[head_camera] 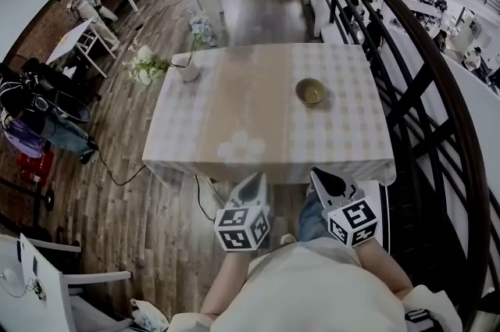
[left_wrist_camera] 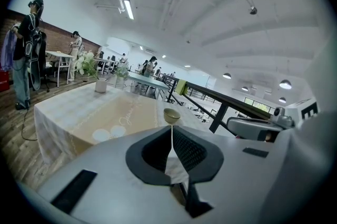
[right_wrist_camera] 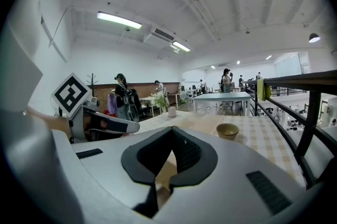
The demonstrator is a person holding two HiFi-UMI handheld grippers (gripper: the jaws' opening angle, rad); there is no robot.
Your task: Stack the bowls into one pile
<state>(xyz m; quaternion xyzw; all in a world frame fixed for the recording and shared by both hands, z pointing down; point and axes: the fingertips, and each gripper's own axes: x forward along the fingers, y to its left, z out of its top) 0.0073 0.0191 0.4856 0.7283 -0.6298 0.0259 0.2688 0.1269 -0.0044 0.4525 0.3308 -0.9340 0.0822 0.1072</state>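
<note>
One bowl [head_camera: 311, 91] and one flower vase [head_camera: 187, 71] stand on one table [head_camera: 234, 112].

The tabletop [head_camera: 344, 137] is square and fully covered by a pale checked cloth [head_camera: 176, 127] that hangs over its near edge. A beige runner [head_camera: 246, 92] lies on the cloth, running down the middle from the far edge to the near edge. A white circular motif [head_camera: 242, 147] marks the runner's near end. One olive bowl [head_camera: 311, 91] stands upright to the right of the runner, just beside its edge. A white vase [head_camera: 188, 72] stands left of the runner, at the far end.
</note>
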